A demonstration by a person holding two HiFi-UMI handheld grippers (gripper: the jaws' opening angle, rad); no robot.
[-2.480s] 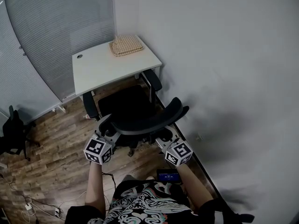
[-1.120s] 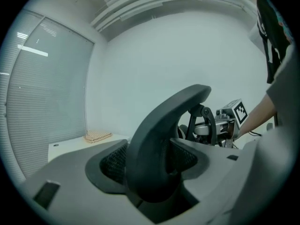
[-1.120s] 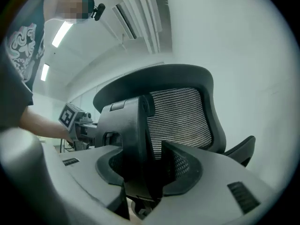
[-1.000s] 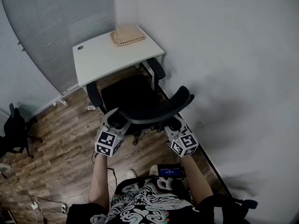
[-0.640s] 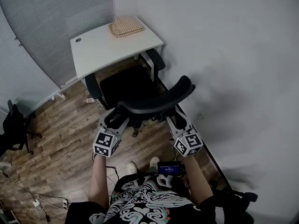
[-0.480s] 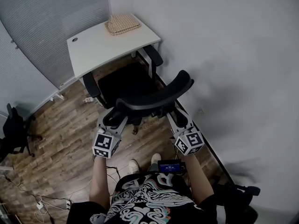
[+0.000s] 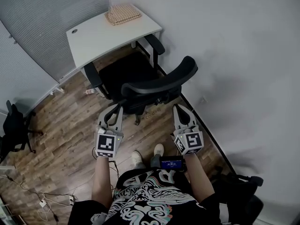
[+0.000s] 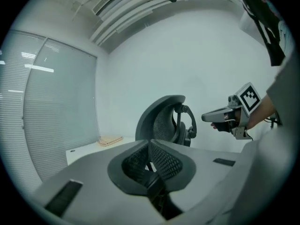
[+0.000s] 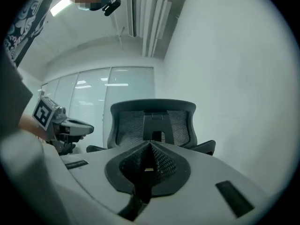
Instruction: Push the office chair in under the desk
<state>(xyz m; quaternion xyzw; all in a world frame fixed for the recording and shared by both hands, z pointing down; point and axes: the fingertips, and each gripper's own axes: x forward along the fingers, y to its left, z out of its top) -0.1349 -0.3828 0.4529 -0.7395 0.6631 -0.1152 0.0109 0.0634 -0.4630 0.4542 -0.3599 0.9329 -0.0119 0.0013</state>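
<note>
The left claw (image 7: 118, 110) and right claw (image 7: 178, 108), just clenched on nothing, hang behind the office chair (image 7: 127, 75), only partly under the bench (image 7: 93, 34). Next, probably: press its backrest (image 7: 161, 81) further in.

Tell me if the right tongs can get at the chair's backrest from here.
Probably yes: the backrest stands straight ahead of the right tongs with only open air between. Their jaws have just closed, with nothing between them.
</note>
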